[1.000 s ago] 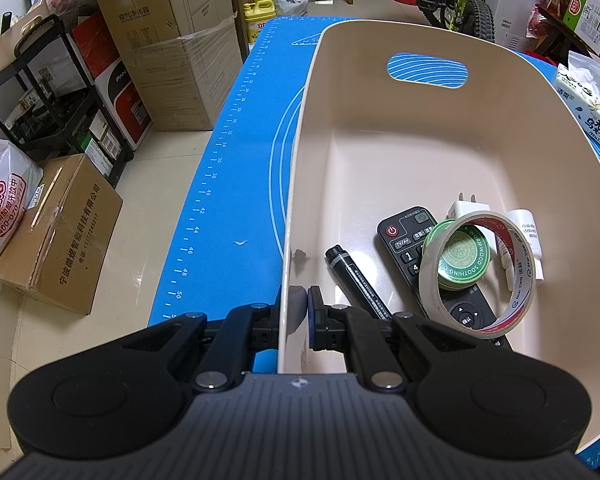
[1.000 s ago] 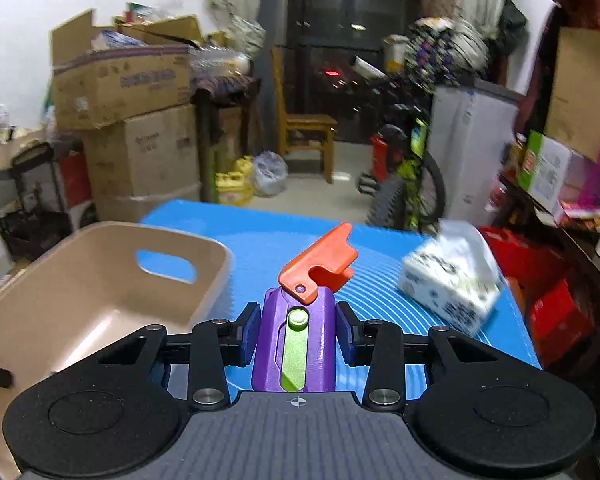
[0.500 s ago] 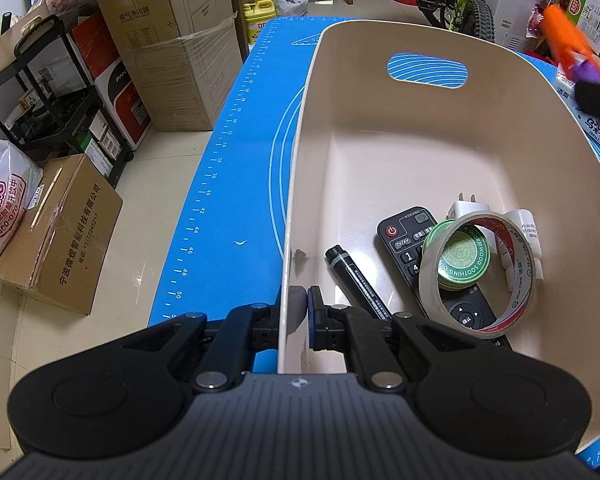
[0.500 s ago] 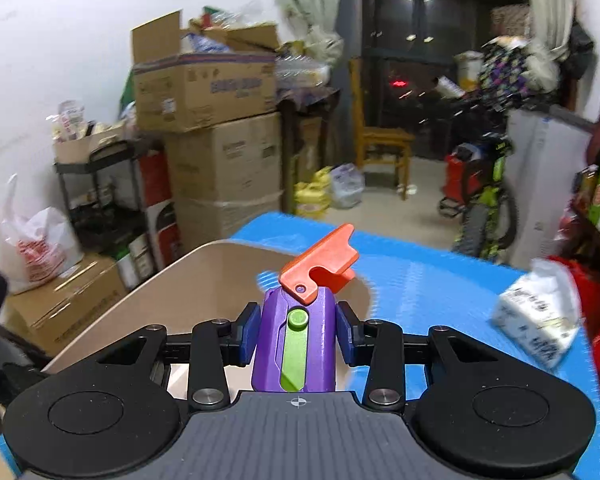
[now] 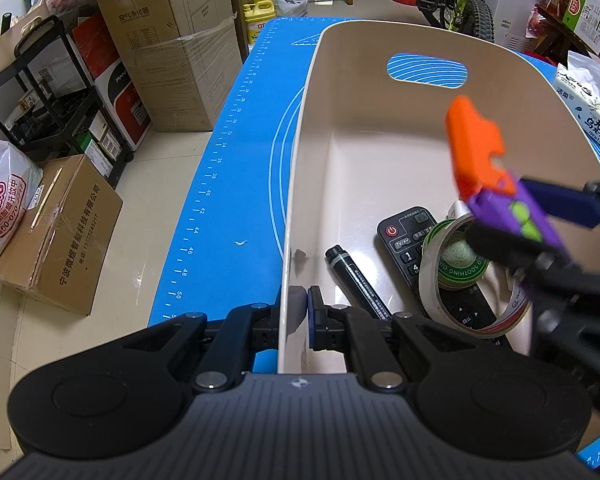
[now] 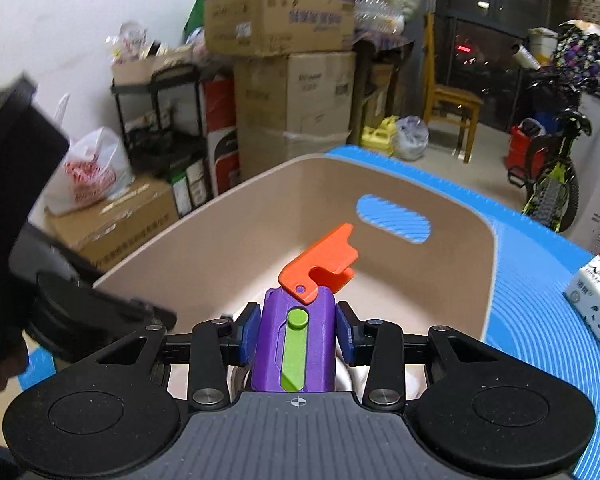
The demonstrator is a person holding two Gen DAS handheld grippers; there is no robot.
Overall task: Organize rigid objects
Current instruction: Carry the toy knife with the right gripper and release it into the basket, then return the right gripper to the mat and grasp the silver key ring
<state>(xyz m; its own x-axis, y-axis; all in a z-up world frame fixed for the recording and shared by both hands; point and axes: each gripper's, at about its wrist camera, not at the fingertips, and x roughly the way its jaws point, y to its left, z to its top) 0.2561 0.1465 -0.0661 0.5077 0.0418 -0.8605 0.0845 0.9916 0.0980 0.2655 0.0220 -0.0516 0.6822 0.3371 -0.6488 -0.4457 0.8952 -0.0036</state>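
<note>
Your left gripper (image 5: 298, 312) is clamping the bin's (image 5: 420, 128) wall; only its view is showing the marker (image 5: 356, 280), remote (image 5: 406, 240) and tape roll (image 5: 432, 280) ahead of its fingers, while your right gripper (image 6: 296, 334) is pinching the purple toy (image 6: 296, 344).

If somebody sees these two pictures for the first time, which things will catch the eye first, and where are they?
The eye goes first to the purple and orange toy, clamped in the right gripper above the beige bin. Next is the left gripper, pinching the bin's near-left wall. On the bin floor lie a black marker, a remote control and a tape roll around a green tin.
</note>
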